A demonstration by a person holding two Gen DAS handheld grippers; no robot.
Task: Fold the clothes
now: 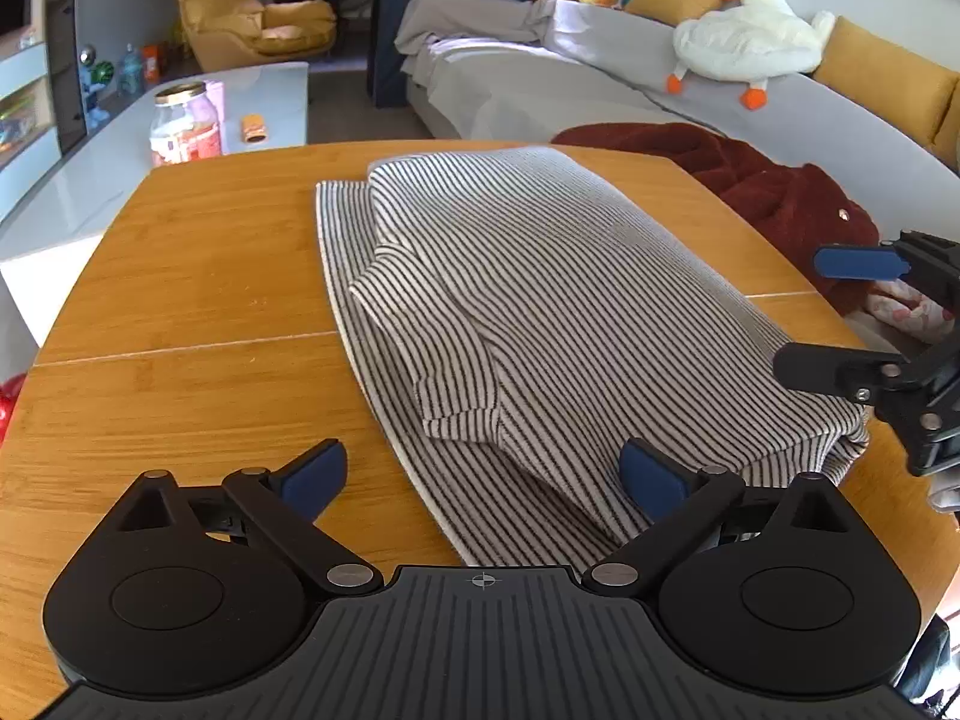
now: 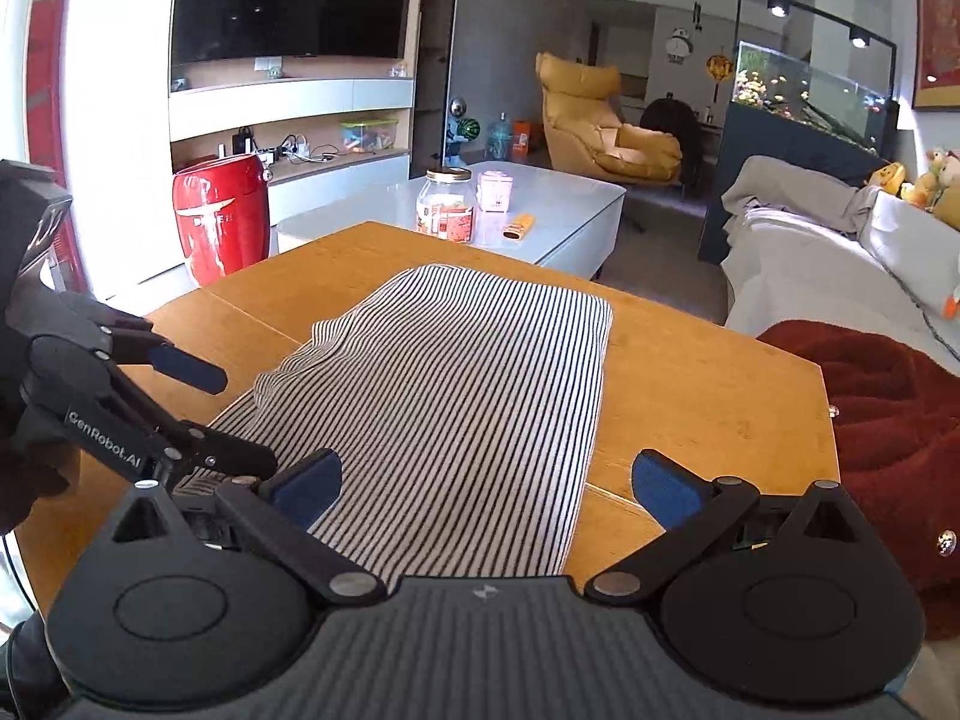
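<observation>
A striped garment (image 1: 540,312) lies lengthwise down the middle of the wooden table (image 1: 180,300), its sides and one sleeve already turned in, near end at the near edge. The left gripper (image 1: 483,474) and right gripper (image 2: 483,483) both hover there, jaws spread wide, holding nothing. The lengthwise folds look done, though the far hem is hard to judge; next, each claw needs to pinch a near corner and carry it toward the far edge.
</observation>
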